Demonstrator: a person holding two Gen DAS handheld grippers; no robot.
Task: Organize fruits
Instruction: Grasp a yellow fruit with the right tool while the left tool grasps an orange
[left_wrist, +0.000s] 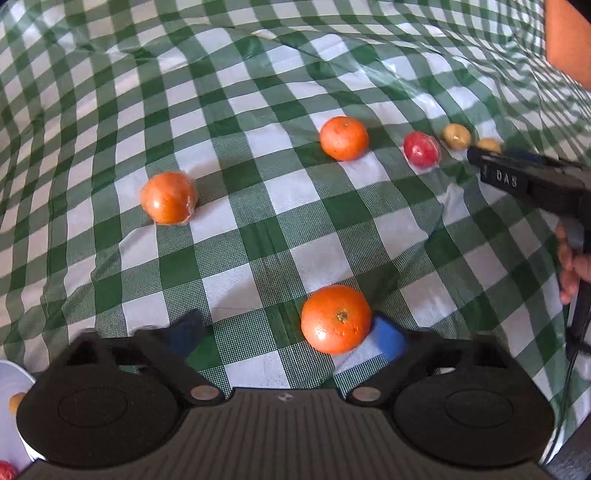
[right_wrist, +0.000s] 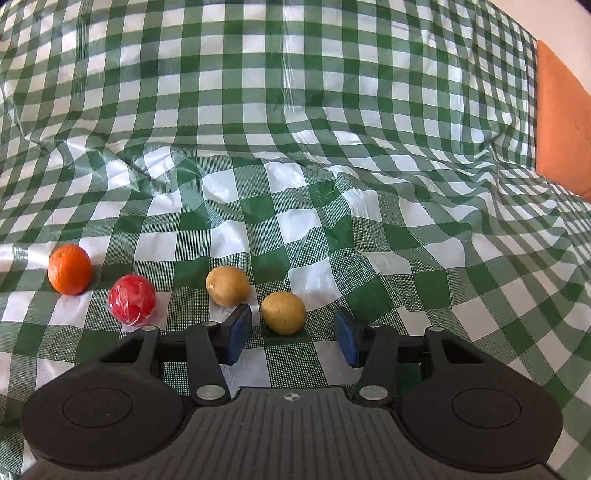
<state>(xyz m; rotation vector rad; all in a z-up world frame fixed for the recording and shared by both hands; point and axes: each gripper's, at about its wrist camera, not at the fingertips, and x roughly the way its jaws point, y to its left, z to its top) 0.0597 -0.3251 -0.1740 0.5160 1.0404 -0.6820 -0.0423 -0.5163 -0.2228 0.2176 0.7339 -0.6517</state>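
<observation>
Left tool (left_wrist: 288, 338) wide open, orange (left_wrist: 336, 319) against its right pad. Right tool (right_wrist: 293, 334) open, holds nothing, yellow-brown fruit (right_wrist: 283, 312) just ahead between pads; its side reads "DAS".

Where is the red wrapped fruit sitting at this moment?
In the right wrist view the red wrapped fruit lies on the checked tablecloth, low on the left, between an orange and two yellowish fruits; the open right gripper is beside it.

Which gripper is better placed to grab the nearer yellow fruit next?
Right. The right gripper is open with the nearer yellow fruit lined up just ahead of its blue pads. The left gripper is far from it, open beside an orange.
</observation>
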